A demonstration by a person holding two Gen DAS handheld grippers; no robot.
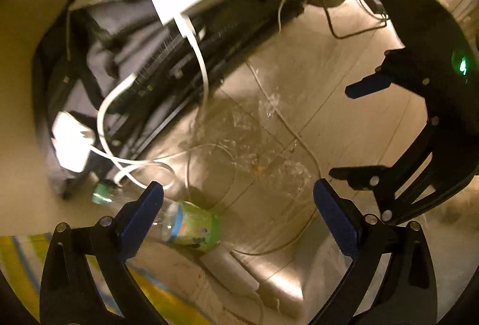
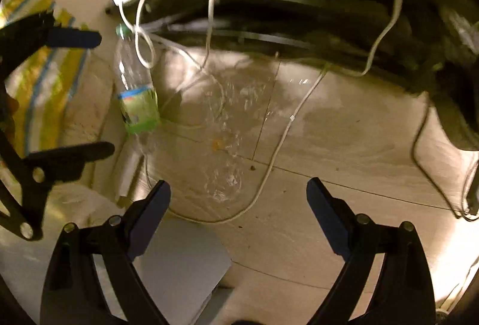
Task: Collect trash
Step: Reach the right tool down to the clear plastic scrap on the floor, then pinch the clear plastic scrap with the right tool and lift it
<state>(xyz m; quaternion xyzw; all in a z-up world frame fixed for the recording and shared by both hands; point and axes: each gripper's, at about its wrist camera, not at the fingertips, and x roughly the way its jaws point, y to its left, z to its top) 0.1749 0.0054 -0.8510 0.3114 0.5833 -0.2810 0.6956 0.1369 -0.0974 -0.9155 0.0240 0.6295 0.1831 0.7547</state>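
1. Left wrist view: we find the left gripper (image 1: 238, 199) spread wide and empty above the floor (image 1: 344, 121); the right gripper (image 2: 238, 199) likewise.
2. We locate the plastic bottle (image 1: 185, 224) lying just beside the left finger, near the striped bag (image 1: 27, 259).
3. Risk, in our judgement: white cables (image 1: 197, 55) cross the bottle and may snag.
4. Clear crinkled film (image 2: 227, 130), thin and glossy, may slip.
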